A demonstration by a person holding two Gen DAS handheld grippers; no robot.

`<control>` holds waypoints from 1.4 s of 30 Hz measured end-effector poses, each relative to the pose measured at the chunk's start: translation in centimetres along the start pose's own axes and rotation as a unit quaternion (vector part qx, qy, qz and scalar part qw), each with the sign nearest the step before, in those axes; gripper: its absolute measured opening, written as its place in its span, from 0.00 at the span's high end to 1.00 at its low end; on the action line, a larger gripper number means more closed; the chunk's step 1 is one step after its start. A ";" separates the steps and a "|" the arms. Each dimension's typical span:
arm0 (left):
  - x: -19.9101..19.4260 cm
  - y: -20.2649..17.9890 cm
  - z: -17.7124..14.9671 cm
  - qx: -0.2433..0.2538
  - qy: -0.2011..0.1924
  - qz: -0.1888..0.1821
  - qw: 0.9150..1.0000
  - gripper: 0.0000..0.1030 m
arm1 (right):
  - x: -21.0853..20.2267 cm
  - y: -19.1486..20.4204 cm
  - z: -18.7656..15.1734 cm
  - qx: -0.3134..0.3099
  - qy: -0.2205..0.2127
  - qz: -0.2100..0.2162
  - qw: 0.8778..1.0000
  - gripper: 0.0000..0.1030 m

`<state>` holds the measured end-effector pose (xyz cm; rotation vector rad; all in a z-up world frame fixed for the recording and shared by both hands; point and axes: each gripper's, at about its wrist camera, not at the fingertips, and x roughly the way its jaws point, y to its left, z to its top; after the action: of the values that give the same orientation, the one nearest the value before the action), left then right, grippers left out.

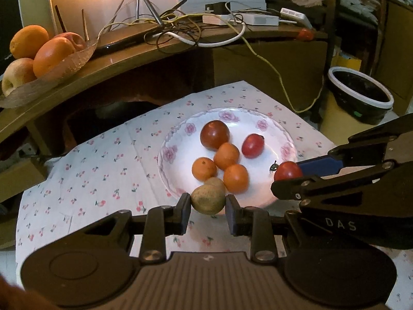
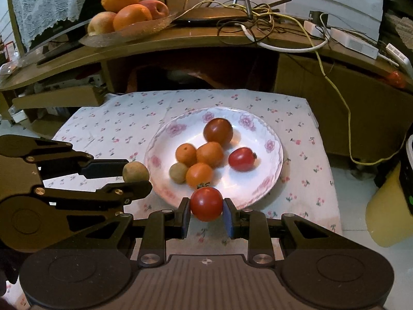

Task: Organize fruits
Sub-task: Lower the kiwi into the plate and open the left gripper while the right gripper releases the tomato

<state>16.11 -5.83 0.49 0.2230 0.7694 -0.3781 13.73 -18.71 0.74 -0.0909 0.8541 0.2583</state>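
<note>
1. A wooden desk [image 2: 206, 41] spans the far side, carrying tangled cables [image 2: 258, 13], white adapters [image 2: 353, 41] and a glass dish [image 2: 124, 35] of large oranges and apples [image 2: 131, 16] at its far left.
2. A cherry-print cloth [image 2: 103, 126] covers the near table.
3. A white plate [image 2: 268, 162] with pink flowers on its rim sits at the cloth's centre. It holds a dark red tomato [image 2: 218, 131], three small oranges [image 2: 209, 154], an oblong red tomato [image 2: 241, 159] and one brownish-green fruit [image 2: 178, 172].
4. The right gripper [image 2: 206, 215] is clamped on a round red tomato [image 2: 206, 203], held just above the plate's near rim. In the left wrist view, the letters "DAS" are readable on its body [image 1: 340, 224].
5. The left gripper [image 1: 207, 210] is closed on a second brownish-green fruit [image 1: 208, 199], at the plate's near left edge.
6. A small red fruit [image 2: 396, 78] lies at the desk's far right end.
</note>
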 end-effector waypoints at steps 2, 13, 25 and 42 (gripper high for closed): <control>0.7 0.2 0.3 -0.001 0.001 0.002 1.000 0.67 | 0.7 -0.2 0.4 0.001 0.003 -0.003 1.000 0.73; 3.6 0.8 1.2 0.007 0.005 0.009 1.000 0.67 | 3.7 -1.1 1.8 -0.007 0.007 -0.018 1.000 0.73; 4.8 1.2 1.7 0.003 -0.002 0.011 1.000 0.67 | 6.3 -1.8 2.0 0.001 0.023 -0.027 0.999 0.72; 5.0 1.2 1.8 0.002 -0.004 0.022 1.000 0.66 | 6.4 -2.0 1.9 0.006 0.014 -0.032 0.999 0.62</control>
<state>21.00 -6.54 -1.71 0.2412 0.7553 -0.3380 19.67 -19.10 -2.92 -0.1101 0.8781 0.1923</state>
